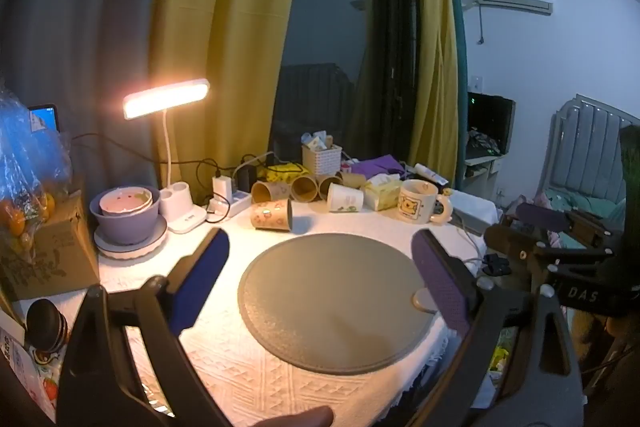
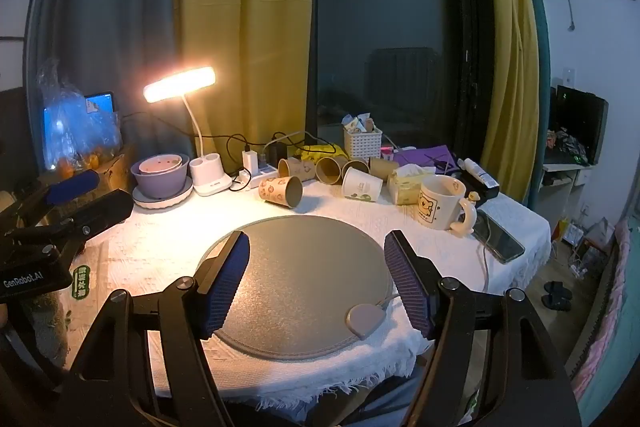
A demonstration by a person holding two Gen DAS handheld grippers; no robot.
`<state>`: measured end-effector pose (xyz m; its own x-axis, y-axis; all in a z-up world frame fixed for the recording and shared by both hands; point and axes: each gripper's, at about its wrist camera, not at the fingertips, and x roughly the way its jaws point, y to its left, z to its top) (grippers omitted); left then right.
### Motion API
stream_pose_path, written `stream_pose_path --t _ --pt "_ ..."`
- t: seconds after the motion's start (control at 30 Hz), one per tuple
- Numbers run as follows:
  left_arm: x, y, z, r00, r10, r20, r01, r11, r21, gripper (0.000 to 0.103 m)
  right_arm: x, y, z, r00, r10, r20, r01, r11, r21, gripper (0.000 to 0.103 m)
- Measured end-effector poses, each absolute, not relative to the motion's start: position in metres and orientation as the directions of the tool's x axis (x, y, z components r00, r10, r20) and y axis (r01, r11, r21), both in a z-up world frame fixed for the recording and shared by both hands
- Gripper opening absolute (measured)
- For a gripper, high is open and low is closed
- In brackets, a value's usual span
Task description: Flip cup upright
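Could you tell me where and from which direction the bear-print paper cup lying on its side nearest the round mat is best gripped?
Grip the bear-print paper cup across its mid-body, coming from above. It lies on its side, mouth toward the mug, so the round wall is exposed; pinching the thin rim would probably crush it.

**Open mat in front, clutter along the back edge**

The round grey mat (image 2: 296, 279) lies bare across the near half of the table, apart from its small controller tab (image 2: 366, 319) at the near right rim. Between the mat's far edge and the tipped paper cup (image 2: 281, 190) runs a clear strip of white tablecloth (image 2: 192, 227). Behind that cup the way is closed by a row of lying paper cups (image 2: 330, 169), a power strip (image 2: 256, 173) with cables, and the desk lamp (image 2: 208, 179). The stacked bowls (image 2: 160, 175) block the left, the bear mug (image 2: 442, 203) and a phone (image 2: 500, 239) the right.
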<state>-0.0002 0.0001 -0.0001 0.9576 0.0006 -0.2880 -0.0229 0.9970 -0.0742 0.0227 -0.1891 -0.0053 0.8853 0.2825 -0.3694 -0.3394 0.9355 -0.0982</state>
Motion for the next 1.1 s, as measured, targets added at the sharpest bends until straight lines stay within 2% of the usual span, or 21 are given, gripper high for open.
stream_pose_path --t 1.1 --pt "-0.0034 0.0002 -0.0012 0.957 -0.003 -0.289 -0.021 0.997 -0.079 0.094 0.0232 -0.1905 -0.0063 0.882 0.282 -0.377 -0.340 0.936 -0.096 0.073"
